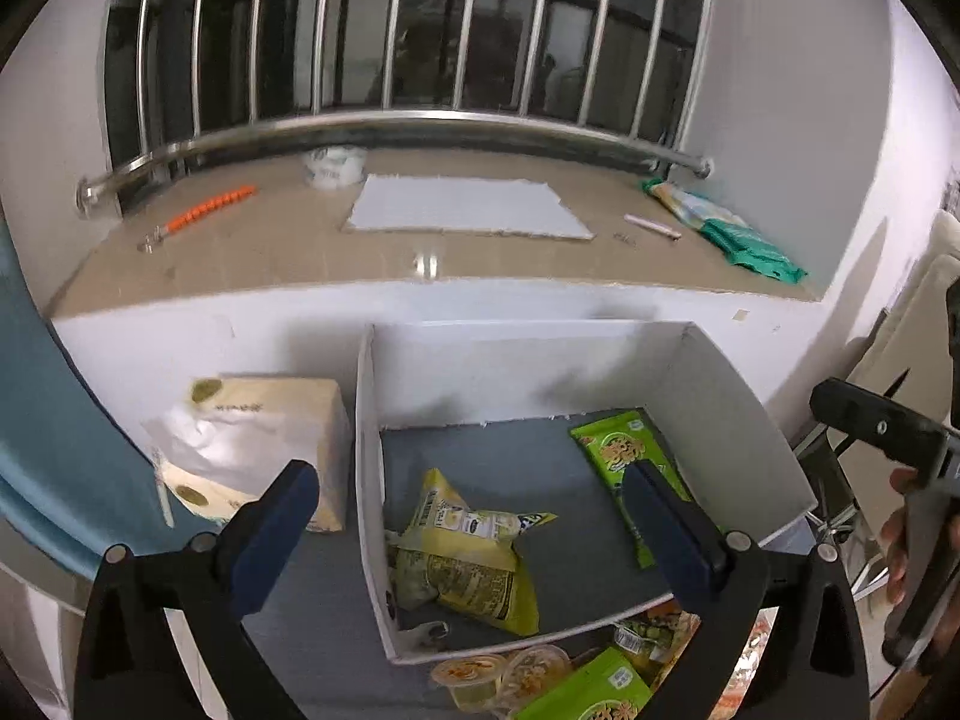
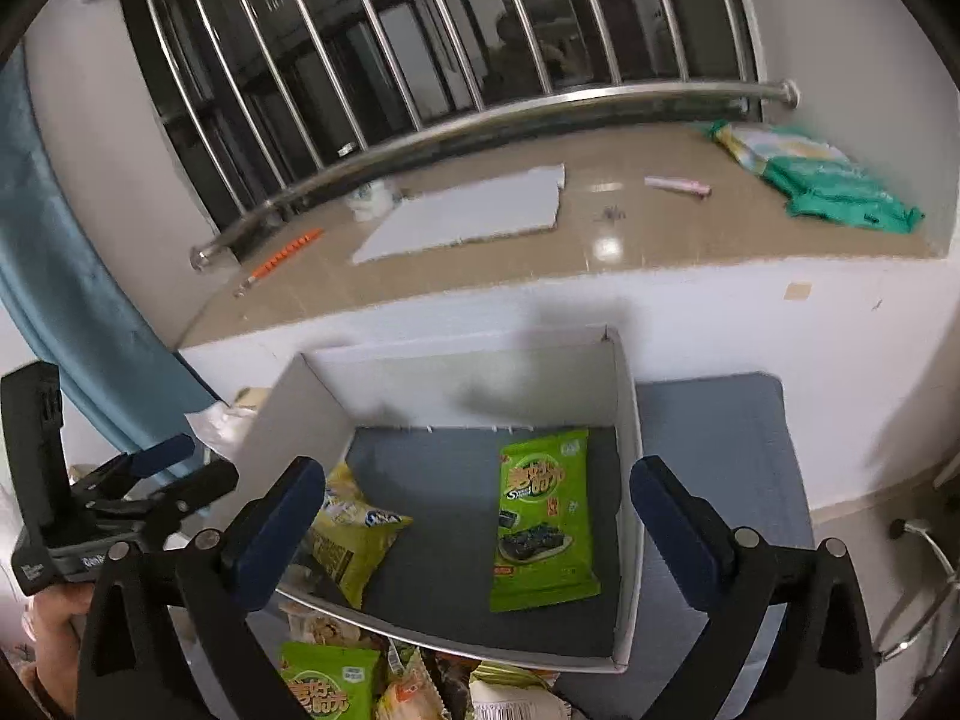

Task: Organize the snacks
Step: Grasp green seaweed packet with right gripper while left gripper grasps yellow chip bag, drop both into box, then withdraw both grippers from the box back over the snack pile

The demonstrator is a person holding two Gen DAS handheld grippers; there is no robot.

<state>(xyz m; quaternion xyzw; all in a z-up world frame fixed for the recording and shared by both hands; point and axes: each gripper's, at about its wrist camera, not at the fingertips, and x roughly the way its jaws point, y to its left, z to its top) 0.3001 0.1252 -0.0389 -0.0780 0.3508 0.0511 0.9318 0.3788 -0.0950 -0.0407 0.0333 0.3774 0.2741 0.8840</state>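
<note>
A white open box [image 1: 372, 420] [image 2: 627, 420] stands on a grey mat against the wall. Inside lie a yellow chip bag [image 1: 468, 564] [image 2: 354, 546] at the left and a green seaweed pack [image 1: 624, 456] [image 2: 543, 522] at the right. A pile of loose snacks [image 1: 576, 678] [image 2: 372, 690] lies in front of the box, with another green seaweed pack [image 2: 327, 687] in it. My left gripper [image 1: 468, 516] is open and empty above the box's front. My right gripper [image 2: 480, 516] is open and empty over the box. Each gripper shows at the edge of the other's view.
A tissue pack [image 1: 258, 444] sits left of the box. The tan ledge [image 1: 288, 252] above holds a white board [image 1: 462, 213], an orange tool [image 1: 210, 210], a pink pen [image 2: 678, 186] and green packs [image 2: 840, 180]. A blue curtain [image 2: 66, 300] hangs left. A stool [image 2: 924, 564] stands right.
</note>
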